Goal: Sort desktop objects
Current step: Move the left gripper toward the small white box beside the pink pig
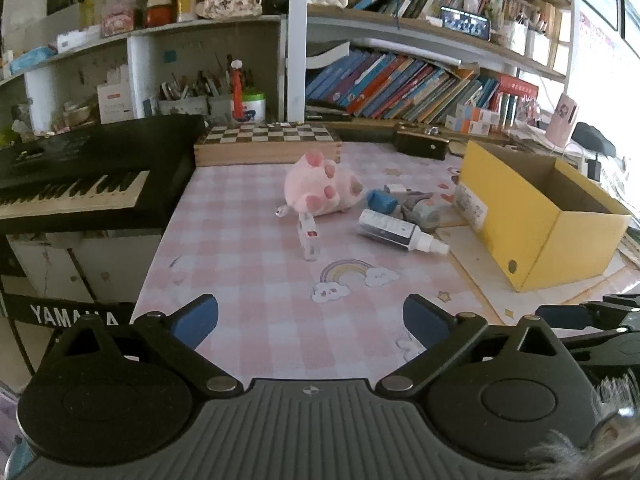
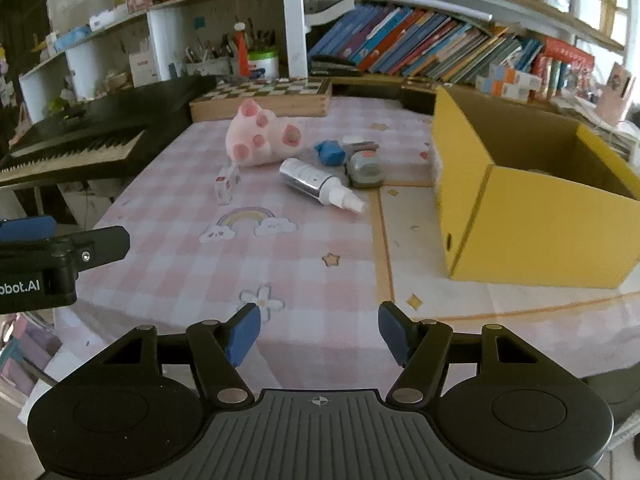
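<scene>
Daylight floods in from the right behind the yellow box (image 1: pixel 536 216), blowing out that edge. The box (image 2: pixel 532 216) looks slightly blurred, perhaps motion. Fisheye bends the shelves (image 1: pixel 420 28); shadows stay soft.

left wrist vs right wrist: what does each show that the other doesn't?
Left wrist only: the dark case behind the table, a black object far right, and the open left gripper head-on.

Right wrist only: the white flower print on the cloth and the open right gripper head-on.

Both: pink plush toy, spray bottle, small white box, blue object, yellow box, chessboard box, keyboard.
</scene>
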Motion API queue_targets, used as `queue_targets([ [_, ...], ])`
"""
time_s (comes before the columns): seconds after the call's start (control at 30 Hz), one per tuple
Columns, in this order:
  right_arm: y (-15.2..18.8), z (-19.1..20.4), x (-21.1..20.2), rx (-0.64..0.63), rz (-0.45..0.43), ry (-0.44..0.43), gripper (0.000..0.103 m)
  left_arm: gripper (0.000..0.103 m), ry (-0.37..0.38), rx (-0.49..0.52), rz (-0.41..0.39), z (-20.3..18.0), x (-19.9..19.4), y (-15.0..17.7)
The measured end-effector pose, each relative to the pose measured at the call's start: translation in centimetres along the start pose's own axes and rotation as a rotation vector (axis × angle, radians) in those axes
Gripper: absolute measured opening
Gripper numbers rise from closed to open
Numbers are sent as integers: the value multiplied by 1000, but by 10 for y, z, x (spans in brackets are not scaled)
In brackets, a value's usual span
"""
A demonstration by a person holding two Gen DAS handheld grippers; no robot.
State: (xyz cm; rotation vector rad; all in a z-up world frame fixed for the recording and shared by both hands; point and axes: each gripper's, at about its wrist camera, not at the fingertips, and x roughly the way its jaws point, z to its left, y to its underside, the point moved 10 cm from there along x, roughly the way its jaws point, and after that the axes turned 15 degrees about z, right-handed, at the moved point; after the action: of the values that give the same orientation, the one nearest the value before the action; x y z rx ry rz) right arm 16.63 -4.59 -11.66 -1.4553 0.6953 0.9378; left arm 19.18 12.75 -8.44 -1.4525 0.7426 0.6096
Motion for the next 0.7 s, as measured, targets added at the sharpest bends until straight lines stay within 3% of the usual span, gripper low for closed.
queue_targets([
  [0.2,-33,-1,29,-24,21,-15,65,96,5,-6,31,4,38,-33],
  [0.37,-63,-2,51,-63,21,-11,65,79,6,6,56,1,72,-62],
  [0.57,-95,-4,77,-117,38,-10,54,60,14,10,102,-5,115,-89],
  [0.7,-110,-7,92,-151,49,-10,52,51,16,8,161,-6,145,-95],
])
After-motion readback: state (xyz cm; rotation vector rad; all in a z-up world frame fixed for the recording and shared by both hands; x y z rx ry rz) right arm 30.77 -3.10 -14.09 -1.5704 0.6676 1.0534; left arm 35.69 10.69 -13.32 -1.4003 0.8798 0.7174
